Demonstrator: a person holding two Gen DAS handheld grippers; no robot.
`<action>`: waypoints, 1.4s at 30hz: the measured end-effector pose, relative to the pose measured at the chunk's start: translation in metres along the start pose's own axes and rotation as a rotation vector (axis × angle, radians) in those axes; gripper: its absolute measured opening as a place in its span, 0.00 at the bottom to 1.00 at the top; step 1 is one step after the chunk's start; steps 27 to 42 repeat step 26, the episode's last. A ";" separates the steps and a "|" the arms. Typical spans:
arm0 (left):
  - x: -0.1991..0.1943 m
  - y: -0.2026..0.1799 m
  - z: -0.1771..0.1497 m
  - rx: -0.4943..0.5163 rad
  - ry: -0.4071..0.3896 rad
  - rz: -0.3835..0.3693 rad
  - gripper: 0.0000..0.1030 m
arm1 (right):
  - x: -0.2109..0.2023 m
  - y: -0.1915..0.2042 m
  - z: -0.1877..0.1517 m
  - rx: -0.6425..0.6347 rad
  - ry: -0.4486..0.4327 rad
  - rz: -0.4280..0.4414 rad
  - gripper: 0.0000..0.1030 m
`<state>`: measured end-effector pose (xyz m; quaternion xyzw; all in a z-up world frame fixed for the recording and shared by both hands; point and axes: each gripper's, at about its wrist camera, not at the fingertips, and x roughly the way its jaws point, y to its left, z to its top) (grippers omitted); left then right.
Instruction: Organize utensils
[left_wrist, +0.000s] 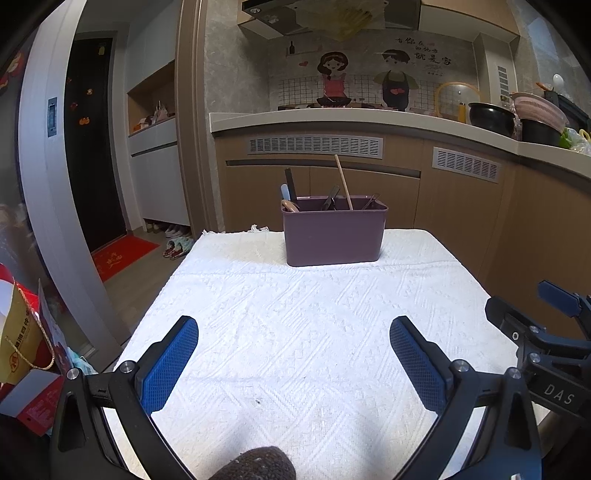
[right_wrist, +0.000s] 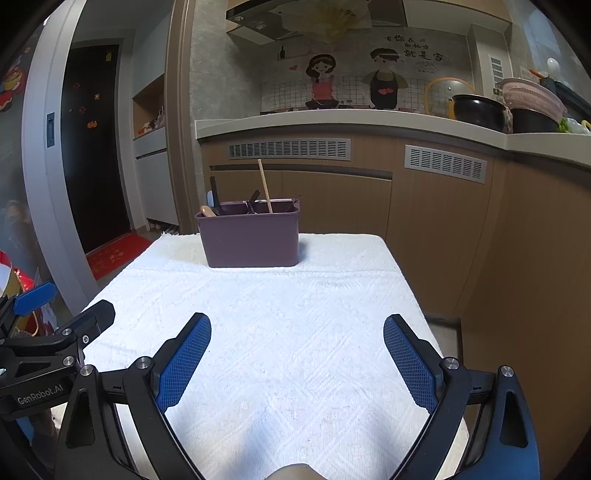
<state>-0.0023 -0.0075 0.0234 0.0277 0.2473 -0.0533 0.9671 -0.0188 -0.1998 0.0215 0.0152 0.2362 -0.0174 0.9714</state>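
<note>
Left tool (left_wrist: 293, 354) and right tool (right_wrist: 297, 350) both spread wide, holding nothing, hovering over the near edge of the white-clothed table (left_wrist: 295, 332). Purple utensil caddy (left_wrist: 334, 236) stands at the table's far edge, divided inside, holding a wooden chopstick (left_wrist: 343, 182), dark-handled utensils (left_wrist: 290, 184) and a wooden spoon (right_wrist: 208, 211).

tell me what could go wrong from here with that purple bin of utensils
1. The long wooden stick leans high above the purple bin; a jaw reaching in could knock it out.
2. The bin sits near the far edge of the white cloth, so a push might slide it off.
3. The left gripper and right gripper, both open, hover close together and could collide.
</note>
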 end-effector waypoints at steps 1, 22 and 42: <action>0.000 0.000 0.000 -0.001 0.000 0.003 1.00 | 0.000 0.000 0.000 0.000 0.000 0.001 0.92; 0.002 0.005 0.000 -0.009 0.007 0.012 1.00 | 0.002 -0.001 0.000 0.006 0.009 0.003 0.92; 0.004 0.006 -0.001 -0.005 0.009 0.022 1.00 | 0.002 -0.001 0.000 0.009 0.010 0.001 0.92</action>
